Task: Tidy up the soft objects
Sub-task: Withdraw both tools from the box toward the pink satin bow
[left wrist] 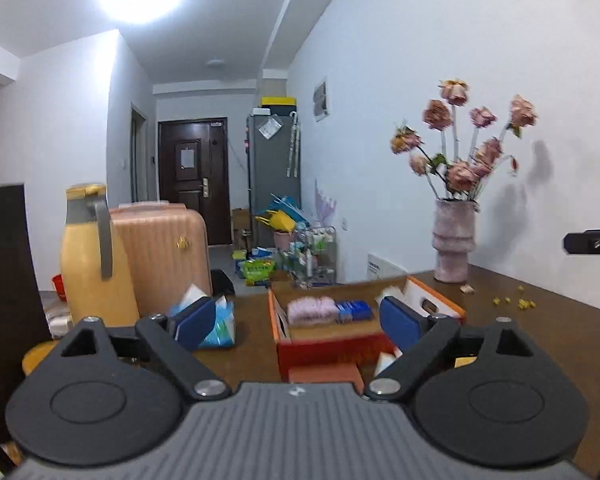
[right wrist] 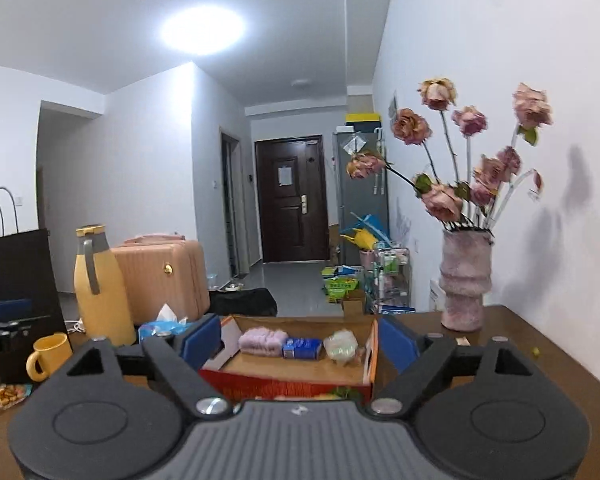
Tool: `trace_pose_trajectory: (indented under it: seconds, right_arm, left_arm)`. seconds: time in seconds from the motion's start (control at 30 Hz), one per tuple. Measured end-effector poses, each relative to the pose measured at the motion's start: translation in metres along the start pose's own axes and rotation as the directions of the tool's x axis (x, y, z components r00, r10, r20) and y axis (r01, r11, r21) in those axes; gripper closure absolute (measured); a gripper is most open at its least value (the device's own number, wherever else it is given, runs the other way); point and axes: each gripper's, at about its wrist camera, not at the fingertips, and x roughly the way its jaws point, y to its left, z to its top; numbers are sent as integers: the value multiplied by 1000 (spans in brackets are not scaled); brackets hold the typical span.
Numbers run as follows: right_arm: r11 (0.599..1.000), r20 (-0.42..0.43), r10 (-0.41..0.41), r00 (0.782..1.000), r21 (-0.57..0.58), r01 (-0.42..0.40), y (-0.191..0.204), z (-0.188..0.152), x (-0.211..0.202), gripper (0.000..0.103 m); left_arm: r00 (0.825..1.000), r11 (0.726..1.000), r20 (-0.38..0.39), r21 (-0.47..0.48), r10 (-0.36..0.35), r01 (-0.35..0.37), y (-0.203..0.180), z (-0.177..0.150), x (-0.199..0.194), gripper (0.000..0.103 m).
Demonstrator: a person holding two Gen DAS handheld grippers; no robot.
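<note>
Brown wooden table (right wrist: pixel 520 344), white-walled room.

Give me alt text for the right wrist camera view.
Open right gripper faces an open orange box on a brown table, holding a pink fluffy item, blue packet and pale bundle. Vase of roses at right.

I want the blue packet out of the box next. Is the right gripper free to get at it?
Probably yes: the right gripper is open and empty, the box has no lid, and the blue packet lies exposed between its neighbours.
</note>
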Motion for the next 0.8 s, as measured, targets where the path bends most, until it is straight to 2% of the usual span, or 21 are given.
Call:
trace_pose_trajectory:
  seconds: [0.1, 0.17, 0.23, 0.33, 0.5, 0.67, 0.8]
  right_arm:
    - [1000, -3, -2, 1000, -25, 2, 14, -24, -18, 17]
    - [1000, 3, -3, 1000, -6, 3, 22, -40, -31, 13]
    - [1000, -4, 6, 1000, 24, -5, 29, -57, -39, 11]
    - [998, -73, 42, 996, 55, -38, 37, -81, -41, 11]
    - [993, -149, 48, 988, 110, -32, 39, -99, -28, 12]
    - [997, -189, 43, 981, 67, -30, 47, -101, -5, 14]
    - [994, -249, 75, 966, 97, -52, 53, -101, 31, 21]
  left_arm:
    - [1000, 998, -10, -56, 21, -21, -3, -23, -25, 8]
    - [1000, 996, -22, -87, -6, 4, -5, -41, -34, 4]
    - [996, 998, -71, -51, -47, 43, -8, -59, -38, 4]
    - [988, 997, -136, -39, -74, 69, -12, -73, -36, 4]
    - [985, 996, -156, -48, -78, 72, -7, -75, -19, 4]
    - [975, 993, -205, -93, -86, 68, 3, -82, 10, 5]
    - [959, 987, -266, -152, -95, 56, 16, -87, 47, 17]
